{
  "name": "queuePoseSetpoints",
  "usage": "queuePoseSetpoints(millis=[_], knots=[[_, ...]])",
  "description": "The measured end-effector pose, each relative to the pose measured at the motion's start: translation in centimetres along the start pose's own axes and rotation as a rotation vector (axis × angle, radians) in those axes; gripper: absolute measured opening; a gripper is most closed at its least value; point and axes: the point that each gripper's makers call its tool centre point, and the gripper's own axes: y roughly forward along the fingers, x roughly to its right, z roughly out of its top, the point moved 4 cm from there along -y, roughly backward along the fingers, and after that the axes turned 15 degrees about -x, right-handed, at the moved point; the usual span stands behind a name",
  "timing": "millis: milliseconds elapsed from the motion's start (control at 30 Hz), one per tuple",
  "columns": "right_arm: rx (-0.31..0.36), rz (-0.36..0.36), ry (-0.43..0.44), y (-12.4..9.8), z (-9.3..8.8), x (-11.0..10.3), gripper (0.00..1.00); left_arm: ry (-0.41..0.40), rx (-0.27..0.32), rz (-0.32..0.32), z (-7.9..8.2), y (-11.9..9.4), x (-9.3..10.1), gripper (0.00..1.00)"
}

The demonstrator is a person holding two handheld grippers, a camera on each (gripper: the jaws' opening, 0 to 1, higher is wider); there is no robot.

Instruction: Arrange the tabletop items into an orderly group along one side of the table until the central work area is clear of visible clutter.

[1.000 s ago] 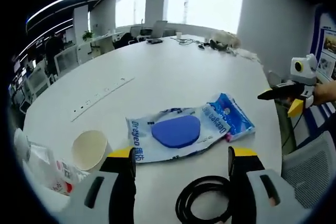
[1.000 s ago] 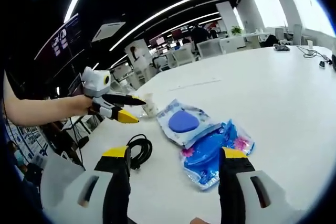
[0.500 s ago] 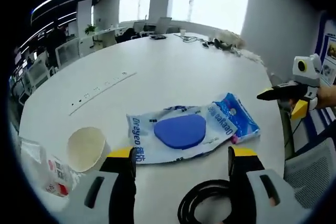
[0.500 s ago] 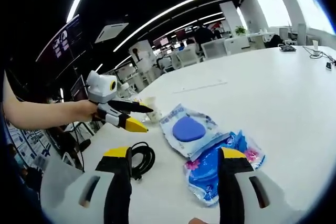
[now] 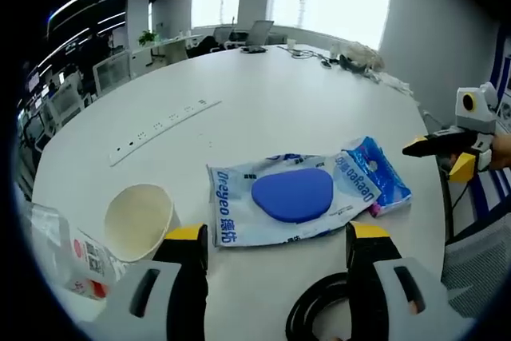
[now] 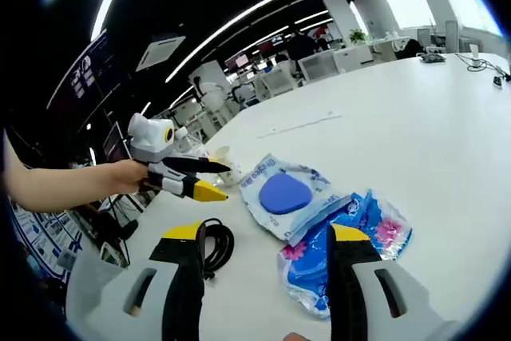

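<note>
A white and blue plastic package (image 5: 295, 196) with a blue oval pad inside lies flat on the round white table (image 5: 263, 109); its blue end (image 5: 382, 183) points right. My left gripper (image 5: 275, 233) hovers open just short of it, nothing between the jaws. A paper cup (image 5: 140, 212) lies on its side to the left. A black cable coil (image 5: 319, 321) sits under the right jaw. My right gripper (image 6: 265, 233) is open above the blue bag (image 6: 343, 249), beside the package (image 6: 283, 193) and cable (image 6: 215, 245). The left gripper (image 6: 219, 180), held by a hand, shows there open.
Crumpled clear wrappers (image 5: 56, 253) lie at the table's near left edge. A power strip (image 5: 164, 117) is set into the tabletop. Laptops and cables (image 5: 335, 57) sit at the far end. The right gripper (image 5: 433, 157) hangs past the table's right edge. Office chairs (image 5: 60, 101) ring the table.
Both views have drifted slightly with the hands; the left gripper sits a little closer to the package and cup. Nothing on the table has moved, and both grippers stay open.
</note>
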Motion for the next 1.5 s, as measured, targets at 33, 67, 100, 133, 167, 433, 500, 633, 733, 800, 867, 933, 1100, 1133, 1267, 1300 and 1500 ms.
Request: queuePoseSetpoints(millis=[33, 67, 100, 133, 167, 433, 500, 633, 733, 800, 867, 933, 1100, 1133, 1267, 1300, 1500], knots=[[0.001, 0.0, 0.002, 0.1, 0.1, 0.0, 0.58, -0.001, -0.003, 0.0, 0.0, 0.1, 0.0, 0.67], [0.001, 0.0, 0.004, 0.2, 0.1, 0.0, 0.58, -0.001, -0.005, 0.002, 0.0, 0.2, -0.1, 0.66], [0.0, 0.002, 0.01, 0.4, 0.2, 0.0, 0.58, -0.001, -0.012, 0.011, 0.1, 0.3, -0.2, 0.66], [-0.003, 0.004, 0.013, 0.5, 0.2, 0.0, 0.58, 0.001, -0.016, 0.013, 0.0, 0.4, -0.3, 0.65], [-0.007, 0.005, 0.016, 0.8, 0.3, 0.0, 0.58, 0.004, -0.017, 0.014, 0.0, 0.5, -0.4, 0.66], [-0.017, 0.015, 0.029, 1.5, 0.4, -0.1, 0.58, -0.022, -0.015, 0.017, 0.1, 0.8, -1.0, 0.66], [-0.022, 0.014, 0.031, 1.7, 0.3, 0.0, 0.58, -0.022, -0.017, 0.018, 0.1, 0.9, -1.1, 0.65], [-0.033, 0.012, 0.042, 2.1, 0.4, 0.1, 0.57, -0.031, -0.028, 0.021, -0.1, 1.3, -1.5, 0.66], [-0.042, 0.011, 0.049, 2.6, 0.5, 0.1, 0.57, -0.063, -0.012, 0.016, 0.0, 1.4, -1.6, 0.66], [-0.054, 0.007, 0.056, 2.9, 0.4, 0.1, 0.56, -0.078, -0.008, 0.009, 0.0, 1.5, -1.5, 0.66], [-0.058, 0.005, 0.058, 3.2, 0.5, 0.2, 0.56, -0.076, -0.014, 0.009, -0.2, 1.7, -1.5, 0.65], [-0.062, 0.006, 0.061, 3.4, 0.5, 0.1, 0.56, -0.072, -0.019, 0.009, -0.3, 1.8, -1.6, 0.65], [-0.089, -0.017, 0.077, 4.3, 0.2, 0.6, 0.55, -0.093, -0.021, -0.004, -0.3, 1.9, -1.9, 0.65], [-0.096, -0.02, 0.094, 4.6, 0.0, 0.9, 0.55, -0.096, -0.016, -0.004, -0.2, 1.9, -1.9, 0.65], [-0.09, -0.022, 0.136, 5.0, 0.2, 1.2, 0.54, -0.106, -0.007, -0.008, 0.2, 2.1, -1.8, 0.65], [-0.093, -0.022, 0.138, 5.1, 0.1, 1.2, 0.54, -0.108, -0.01, -0.009, 0.2, 2.2, -1.8, 0.65], [-0.098, -0.057, 0.159, 5.5, 0.0, 2.1, 0.52, -0.148, -0.004, 0.0, 0.3, 2.8, -1.8, 0.65]])
